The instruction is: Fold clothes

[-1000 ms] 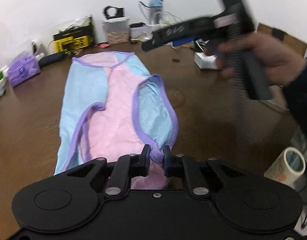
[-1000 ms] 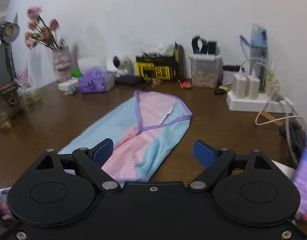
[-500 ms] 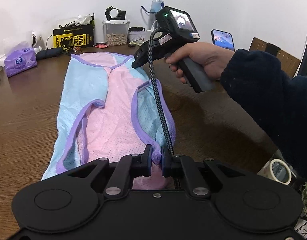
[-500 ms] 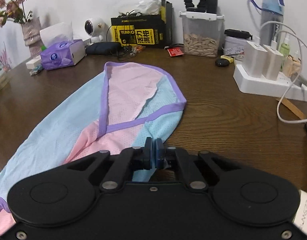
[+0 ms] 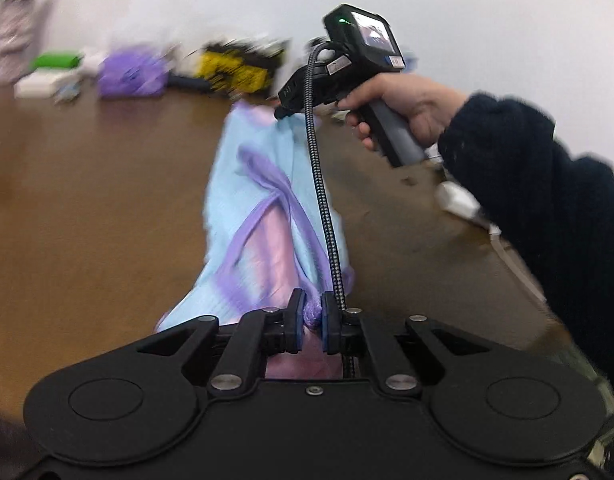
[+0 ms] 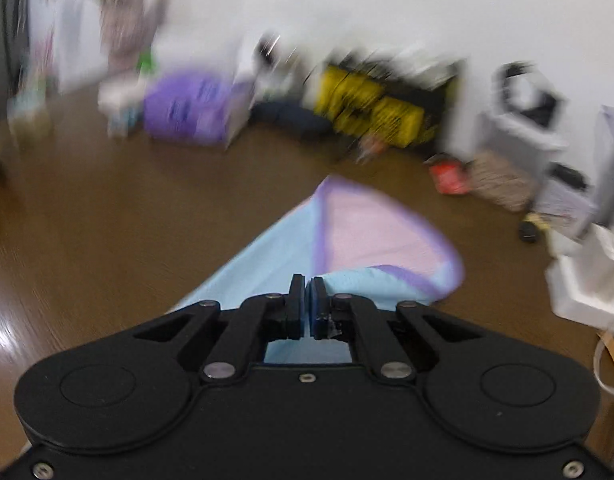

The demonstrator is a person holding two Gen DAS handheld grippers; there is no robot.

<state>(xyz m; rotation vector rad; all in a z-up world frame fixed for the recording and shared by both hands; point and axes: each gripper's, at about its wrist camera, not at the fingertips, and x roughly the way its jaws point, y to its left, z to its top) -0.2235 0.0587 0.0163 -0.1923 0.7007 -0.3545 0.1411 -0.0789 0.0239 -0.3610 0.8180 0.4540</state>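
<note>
A light blue and pink mesh garment (image 5: 263,172) with purple trim lies lengthwise on the brown table (image 5: 87,208). My left gripper (image 5: 311,300) pinches its bunched purple hem at the near end, and the jaws are easing open slightly with the hem still between the pads. At the far end my right gripper (image 5: 282,111) holds the garment's edge. In the right wrist view, which is blurred, the right gripper (image 6: 307,285) clamps light blue fabric of the garment (image 6: 371,232); its jaws are opening a touch. The side held by both grippers is drawn over the rest of the cloth.
A hand (image 5: 407,108) and dark sleeve hold the right gripper, and a braided cable (image 5: 325,216) runs across the cloth. At the back stand a purple tissue pack (image 6: 187,108), a yellow and black box (image 6: 371,110), a clear container (image 6: 503,176) and a white power strip (image 6: 587,288).
The right gripper went from open to shut on the garment's far edge. Both grippers then swept left with the cloth, so the garment now looks narrower and folded over.
</note>
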